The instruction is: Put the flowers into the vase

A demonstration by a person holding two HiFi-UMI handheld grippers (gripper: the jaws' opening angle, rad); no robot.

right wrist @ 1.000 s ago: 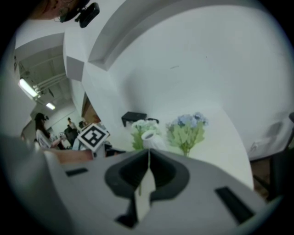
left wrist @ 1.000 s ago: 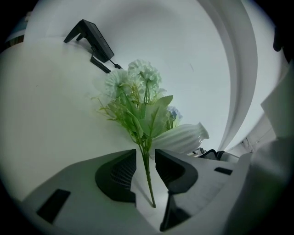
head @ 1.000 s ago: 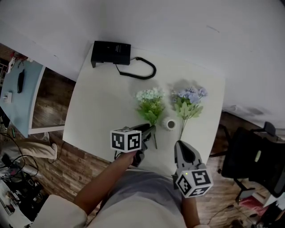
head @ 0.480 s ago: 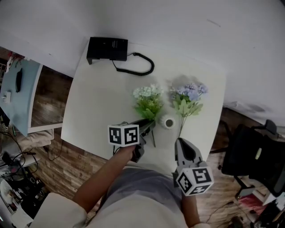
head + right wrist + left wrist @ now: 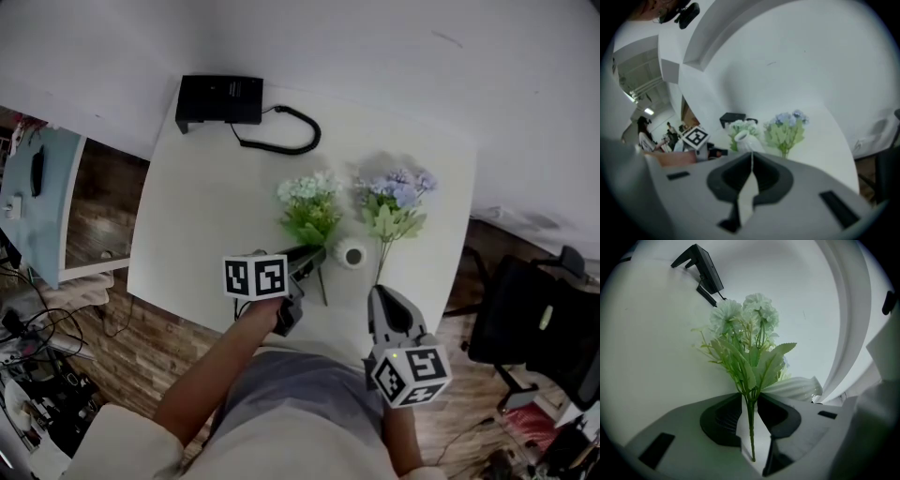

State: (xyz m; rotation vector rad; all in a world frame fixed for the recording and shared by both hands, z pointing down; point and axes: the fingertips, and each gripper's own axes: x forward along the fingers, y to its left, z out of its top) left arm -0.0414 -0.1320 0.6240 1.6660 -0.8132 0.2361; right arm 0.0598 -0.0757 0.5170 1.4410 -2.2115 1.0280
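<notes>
Where the things lie: a white tabletop point(image 5: 206, 216) fills the middle of the head view, with its far edge against a white wall point(image 5: 328, 47) across the top of the frame.
White flowers point(image 5: 309, 202): they lie on the tabletop at centre, heads toward the wall and the green stem point(image 5: 751, 427) running down toward the person.
Left gripper point(image 5: 314, 258): it is just below centre, over the near part of the tabletop. Its jaws have just been closing but are not yet gripping; the stem stands between them with a sliver of gap on each side.
Right gripper point(image 5: 377, 298): it is right of centre and lower in the frame, near the front edge of the tabletop. It is clenched on nothing and apart from both bunches.
Vase point(image 5: 353, 255): small, white and ribbed, it sits on the tabletop between the two stems, just right of the left gripper's tips.
Blue flowers point(image 5: 394, 199): they lie right of the white flowers, with their stem passing just beside the vase.
Black device point(image 5: 220, 98): it sits in the upper left corner of the tabletop, with a black cable point(image 5: 281, 141) curling to its right.
Wooden floor point(image 5: 103, 216): brown boards show left of the tabletop and below it.
Pale blue table point(image 5: 37, 197): it stands at the left edge of the frame.
Black chair point(image 5: 525, 328): it is at the right edge, lower half.
</notes>
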